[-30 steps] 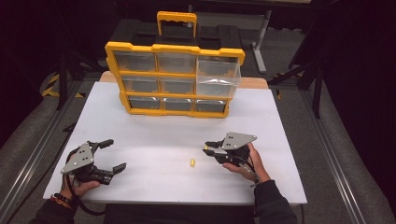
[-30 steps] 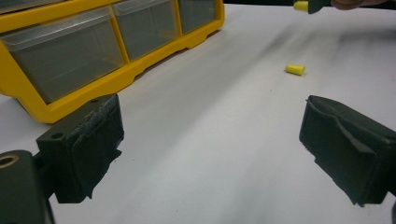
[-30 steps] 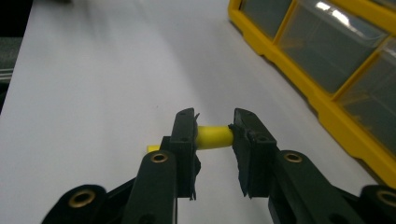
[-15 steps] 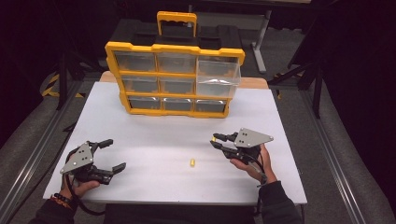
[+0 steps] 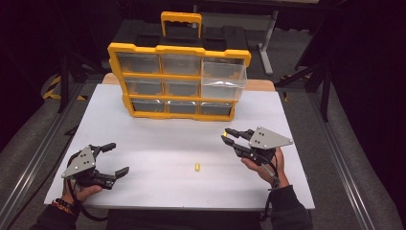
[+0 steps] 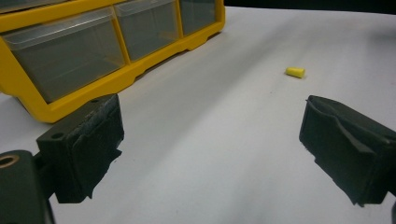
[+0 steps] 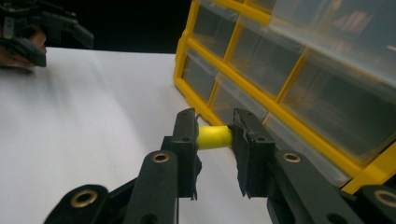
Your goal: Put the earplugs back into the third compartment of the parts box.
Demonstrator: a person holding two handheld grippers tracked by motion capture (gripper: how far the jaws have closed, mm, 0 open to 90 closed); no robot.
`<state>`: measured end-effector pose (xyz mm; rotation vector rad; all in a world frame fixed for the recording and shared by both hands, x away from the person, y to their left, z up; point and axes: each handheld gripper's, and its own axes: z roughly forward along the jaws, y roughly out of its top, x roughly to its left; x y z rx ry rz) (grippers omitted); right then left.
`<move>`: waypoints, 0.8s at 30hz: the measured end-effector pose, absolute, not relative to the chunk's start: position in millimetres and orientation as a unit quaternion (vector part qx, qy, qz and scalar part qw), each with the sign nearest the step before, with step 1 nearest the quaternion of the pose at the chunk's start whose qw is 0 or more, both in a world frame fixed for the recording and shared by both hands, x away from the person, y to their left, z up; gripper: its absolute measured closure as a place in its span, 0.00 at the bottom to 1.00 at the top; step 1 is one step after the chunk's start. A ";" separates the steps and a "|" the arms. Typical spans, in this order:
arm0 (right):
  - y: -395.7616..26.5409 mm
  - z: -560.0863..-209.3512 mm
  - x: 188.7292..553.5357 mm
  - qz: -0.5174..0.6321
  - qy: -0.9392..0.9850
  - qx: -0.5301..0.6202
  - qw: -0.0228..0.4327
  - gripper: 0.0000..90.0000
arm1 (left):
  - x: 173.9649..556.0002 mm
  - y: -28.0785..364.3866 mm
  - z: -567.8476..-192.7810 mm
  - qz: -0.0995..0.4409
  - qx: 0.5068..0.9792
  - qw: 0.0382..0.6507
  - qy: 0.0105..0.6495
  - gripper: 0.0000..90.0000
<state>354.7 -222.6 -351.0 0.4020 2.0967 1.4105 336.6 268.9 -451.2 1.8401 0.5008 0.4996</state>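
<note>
The yellow plastic drawer cabinet with clear drawers (image 5: 178,81) stands at the far middle of the white table (image 5: 158,143), its upper right drawer (image 5: 224,79) pulled out toward the person. Near the front edge, about centre, lies a small yellow plug (image 5: 197,167). The left gripper (image 5: 113,159) sits at the front left corner, well apart from that plug. The right gripper (image 5: 227,138) is to the plug's right and a little farther back, in front of the cabinet's right end, with a second small yellow plug (image 7: 214,136) between its jaws.

Overhead plus two close table-level views
</note>
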 end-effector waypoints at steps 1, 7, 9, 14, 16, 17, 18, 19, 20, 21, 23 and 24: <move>-223.5 -347.3 354.5 0.529 0.782 0.151 0.292 0.80 | 336.5 268.8 -451.3 0.210 0.779 0.552 0.212 0.08; -226.0 -316.8 354.6 0.539 0.766 0.148 0.319 0.80 | 336.8 268.8 -451.4 0.210 0.780 0.551 0.212 0.08; -226.5 -306.6 355.1 0.541 0.760 0.147 0.329 0.80 | 336.8 268.2 -451.9 0.210 0.778 0.553 0.212 0.08; -227.0 -285.7 357.4 0.548 0.750 0.146 0.342 0.80 | 336.7 268.4 -451.7 0.208 0.779 0.553 0.212 0.08; -226.5 -274.3 359.8 0.546 0.745 0.149 0.352 0.80 | 336.9 268.3 -451.9 0.209 0.779 0.553 0.212 0.08; -226.5 -271.1 360.5 0.548 0.743 0.149 0.352 0.80 | 337.2 268.3 -452.0 0.208 0.779 0.553 0.212 0.08; -226.7 -267.9 361.3 0.551 0.741 0.150 0.353 0.80 | 337.4 268.1 -452.1 0.209 0.779 0.552 0.212 0.08; -226.7 -263.5 362.4 0.554 0.737 0.153 0.354 0.80 | 337.4 267.8 -452.3 0.208 0.778 0.554 0.211 0.08; -226.8 -260.2 363.4 0.555 0.736 0.155 0.356 0.80 | 337.5 267.7 -452.3 0.208 0.778 0.554 0.211 0.08; -226.9 -255.7 364.7 0.556 0.733 0.156 0.360 0.80 | 337.6 267.7 -452.4 0.208 0.778 0.554 0.211 0.08; -227.0 -247.0 367.9 0.558 0.728 0.160 0.365 0.79 | 337.6 267.7 -452.4 0.208 0.778 0.554 0.210 0.08; -227.1 -242.7 369.9 0.560 0.726 0.162 0.365 0.79 | 337.6 267.8 -452.4 0.208 0.778 0.554 0.211 0.08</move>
